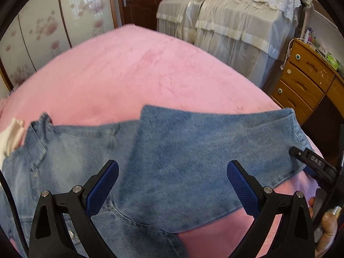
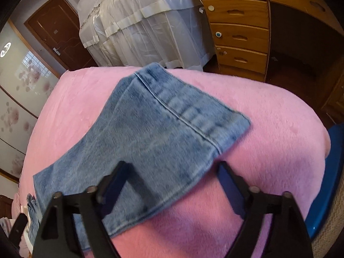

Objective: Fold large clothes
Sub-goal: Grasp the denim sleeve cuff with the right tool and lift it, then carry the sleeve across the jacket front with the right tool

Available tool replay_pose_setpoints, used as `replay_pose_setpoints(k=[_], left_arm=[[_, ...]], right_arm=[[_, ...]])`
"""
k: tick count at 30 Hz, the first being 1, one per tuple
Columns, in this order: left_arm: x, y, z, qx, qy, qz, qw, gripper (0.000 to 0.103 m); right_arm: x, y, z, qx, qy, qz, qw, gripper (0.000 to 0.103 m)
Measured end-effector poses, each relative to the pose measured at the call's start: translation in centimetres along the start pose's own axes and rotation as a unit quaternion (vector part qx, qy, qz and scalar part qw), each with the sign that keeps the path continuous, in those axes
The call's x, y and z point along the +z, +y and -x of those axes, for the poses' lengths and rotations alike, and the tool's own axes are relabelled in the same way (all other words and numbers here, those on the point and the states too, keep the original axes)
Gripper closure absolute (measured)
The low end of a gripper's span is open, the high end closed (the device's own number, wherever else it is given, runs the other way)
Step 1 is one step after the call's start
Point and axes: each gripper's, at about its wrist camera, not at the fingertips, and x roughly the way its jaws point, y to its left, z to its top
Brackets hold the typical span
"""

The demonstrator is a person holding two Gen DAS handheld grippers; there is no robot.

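Observation:
A pair of light blue jeans lies on the pink plush bed cover. The waistband is at the left and one leg is folded across toward the right. My left gripper is open and empty, hovering just above the denim. In the right wrist view the folded leg end with its side seam lies flat on the pink cover. My right gripper is open and empty above the leg's near edge. The right gripper also shows at the right edge of the left wrist view.
A white cloth lies by the waistband at the left. A bed draped in white lace stands behind. A wooden drawer chest is at the right. A blue plastic thing sits beside the bed. A brown door is far back.

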Motion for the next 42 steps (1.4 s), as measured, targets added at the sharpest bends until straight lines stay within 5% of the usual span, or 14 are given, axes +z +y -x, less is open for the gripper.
replay_pose_setpoints(k=[2, 4, 11, 15, 17, 22, 24, 26, 28, 31, 34, 39, 42], left_arm=[[-0.3, 0.3, -0.1, -0.001, 0.007, 0.005, 1.0, 0.007], [-0.7, 0.8, 0.6, 0.01, 0.002, 0.006, 0.9999, 0.011], [-2.7, 8.0, 6.4, 0.03, -0.032, 0.067, 0.9968, 0.011], [-5.2, 14.5, 10.5, 0.048, -0.052, 0.126, 0.9895, 0.011], [-7.0, 17.8, 12.2, 0.058, -0.058, 0.156, 0.9843, 0.011], [-11.4, 24.5, 13.2, 0.072, -0.049, 0.21, 0.9738, 0.011], [-13.2, 27.0, 12.5, 0.06, -0.036, 0.231, 0.9705, 0.011], [-15.0, 28.8, 11.1, 0.032, -0.012, 0.251, 0.9675, 0.011], [-16.3, 29.7, 9.9, 0.004, 0.007, 0.261, 0.9652, 0.011], [-17.6, 29.7, 8.3, -0.043, 0.016, 0.27, 0.9617, 0.011], [-18.1, 29.4, 6.6, -0.111, 0.019, 0.279, 0.9537, 0.023], [-18.3, 27.7, 2.8, -0.238, 0.035, 0.319, 0.9168, 0.042], [-18.6, 26.6, 0.8, -0.271, 0.047, 0.343, 0.898, 0.042]], right_arm=[[0.3, 0.5, -0.2, -0.007, -0.004, 0.009, 1.0, 0.068], [0.7, 1.0, -0.3, -0.003, -0.006, 0.017, 1.0, 0.091], [0.3, 7.0, 7.0, 0.076, -0.093, 0.094, 0.988, 0.092], [-3.0, 15.5, 12.1, 0.139, -0.125, 0.201, 0.962, 0.096], [-6.2, 20.4, 14.1, 0.179, -0.13, 0.268, 0.938, 0.096], [-17.0, 29.8, 15.0, 0.236, -0.089, 0.414, 0.875, 0.096], [-21.6, 32.2, 13.2, 0.233, -0.044, 0.462, 0.855, 0.087], [-26.0, 33.2, 10.7, 0.223, 0.013, 0.501, 0.836, 0.06], [-28.8, 32.8, 9.1, 0.208, 0.047, 0.521, 0.827, 0.058], [-29.8, 30.9, 9.1, 0.214, 0.07, 0.518, 0.825, 0.058], [-29.7, 28.5, 10.1, 0.217, 0.069, 0.507, 0.831, 0.058], [-28.7, 25.1, 11.2, 0.209, 0.068, 0.474, 0.852, 0.058], [-28.1, 23.8, 10.8, 0.208, 0.08, 0.45, 0.865, 0.058]])
